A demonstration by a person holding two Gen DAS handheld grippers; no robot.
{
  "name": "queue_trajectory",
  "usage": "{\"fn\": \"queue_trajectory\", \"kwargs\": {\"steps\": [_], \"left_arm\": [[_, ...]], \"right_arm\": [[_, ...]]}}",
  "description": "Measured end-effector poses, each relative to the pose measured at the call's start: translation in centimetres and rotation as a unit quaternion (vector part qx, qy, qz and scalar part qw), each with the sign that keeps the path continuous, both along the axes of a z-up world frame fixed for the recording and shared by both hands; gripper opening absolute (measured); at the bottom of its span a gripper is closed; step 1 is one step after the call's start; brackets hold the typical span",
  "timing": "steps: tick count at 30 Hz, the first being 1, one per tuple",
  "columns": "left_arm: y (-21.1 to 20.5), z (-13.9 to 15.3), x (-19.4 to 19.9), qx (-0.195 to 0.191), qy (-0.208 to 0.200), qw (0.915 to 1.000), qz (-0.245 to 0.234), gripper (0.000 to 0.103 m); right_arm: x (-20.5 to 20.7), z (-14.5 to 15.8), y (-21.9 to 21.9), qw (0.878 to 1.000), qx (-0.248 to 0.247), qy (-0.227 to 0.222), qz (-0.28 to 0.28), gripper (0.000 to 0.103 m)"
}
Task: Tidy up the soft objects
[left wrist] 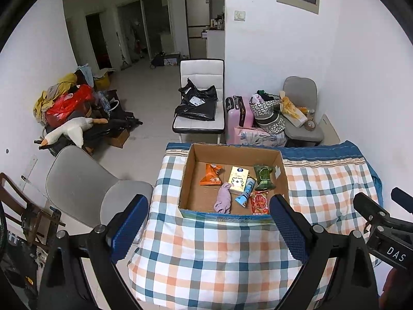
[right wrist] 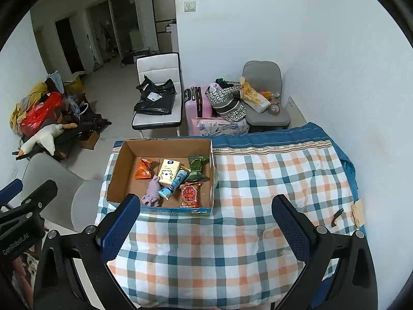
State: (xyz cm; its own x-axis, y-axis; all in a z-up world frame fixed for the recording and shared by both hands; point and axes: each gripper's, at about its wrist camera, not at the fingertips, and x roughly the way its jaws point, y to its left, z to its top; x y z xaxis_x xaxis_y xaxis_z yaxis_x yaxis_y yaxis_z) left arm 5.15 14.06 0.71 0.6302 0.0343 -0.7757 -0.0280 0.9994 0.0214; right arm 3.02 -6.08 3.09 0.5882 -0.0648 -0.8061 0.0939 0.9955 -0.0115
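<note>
An open cardboard box [left wrist: 282, 178] [right wrist: 121, 170] stands on the plaid-covered table [left wrist: 206, 258] [right wrist: 258, 180]. Inside lie an orange snack bag [left wrist: 211, 174] [right wrist: 143, 169], a yellow tissue pack [left wrist: 238, 179] [right wrist: 168, 171], a green packet [left wrist: 263, 177] [right wrist: 196, 166], a blue tube [left wrist: 245, 193] [right wrist: 174, 183], a red packet [left wrist: 260, 202] [right wrist: 189, 195] and a purple sock [left wrist: 223, 201] [right wrist: 152, 192]. My left gripper [left wrist: 206, 222] is open and empty, above the table in front of the box. My right gripper [right wrist: 206, 222] is open and empty, to the right of the box.
A grey chair [left wrist: 85, 188] stands left of the table. Behind are a white chair with black bags [left wrist: 198, 103], a pink suitcase [left wrist: 238, 113], a grey chair with clutter [left wrist: 299, 113] and a pile with a plush goose [left wrist: 69, 129]. A dark strap [right wrist: 336, 217] lies on the table's right.
</note>
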Motion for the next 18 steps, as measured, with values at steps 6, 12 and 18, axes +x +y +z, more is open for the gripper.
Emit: {"fn": "queue_trajectory", "kwargs": {"steps": [6, 12, 18], "left_arm": [[0.07, -0.23, -0.09, -0.001, 0.008, 1.0000, 0.000, 0.096], [0.28, -0.71, -0.16, -0.003, 0.015, 0.9999, 0.004, 0.096], [0.36, -0.83, -0.23, -0.002, 0.016, 0.9999, 0.004, 0.096]], "right_arm": [[-0.14, 0.05, -0.12, 1.000, 0.000, 0.003, 0.001, 0.103], [-0.46, -0.19, -0.24, 1.000, 0.001, 0.006, 0.003, 0.103], [-0.85, -0.55, -0.22, 1.000, 0.000, 0.007, 0.006, 0.103]]}}
